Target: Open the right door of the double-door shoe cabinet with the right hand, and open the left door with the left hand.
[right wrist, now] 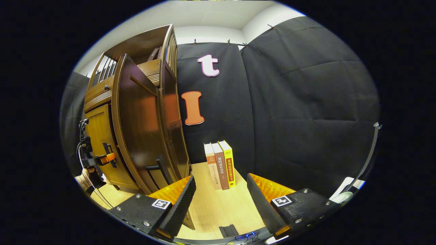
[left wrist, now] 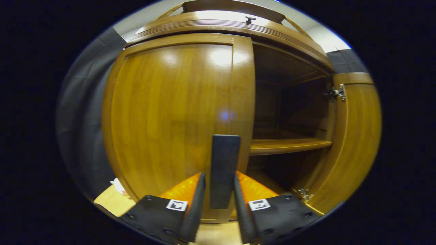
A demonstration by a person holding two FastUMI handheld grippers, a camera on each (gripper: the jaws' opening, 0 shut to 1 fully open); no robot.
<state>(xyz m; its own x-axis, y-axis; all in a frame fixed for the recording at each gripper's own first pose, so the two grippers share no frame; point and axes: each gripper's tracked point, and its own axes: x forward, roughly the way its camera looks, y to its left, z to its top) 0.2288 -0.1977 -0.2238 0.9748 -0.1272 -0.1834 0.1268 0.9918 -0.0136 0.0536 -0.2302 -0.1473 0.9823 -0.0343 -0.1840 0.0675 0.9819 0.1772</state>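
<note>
The brown wooden shoe cabinet (left wrist: 224, 25) stands close in front in the left gripper view. Its left door (left wrist: 170, 112) is flat against the frame. My left gripper (left wrist: 219, 175) is shut on that door's dark upright handle (left wrist: 224, 160), one finger on each side. The right door (left wrist: 357, 136) is swung wide open, baring a shelf (left wrist: 289, 145). In the right gripper view the open right door (right wrist: 136, 119) with its handle (right wrist: 160, 168) lies to the left of my right gripper (right wrist: 220, 177), which is open and holds nothing. The left gripper (right wrist: 104, 158) shows at the left door.
Three books (right wrist: 220, 165) stand upright on the light wooden tabletop (right wrist: 218, 207) against the black cloth wall, right of the cabinet. A small dark device with blue lights (right wrist: 238, 233) lies at the table's near edge. A thin curved rod (right wrist: 369, 156) rises at far right.
</note>
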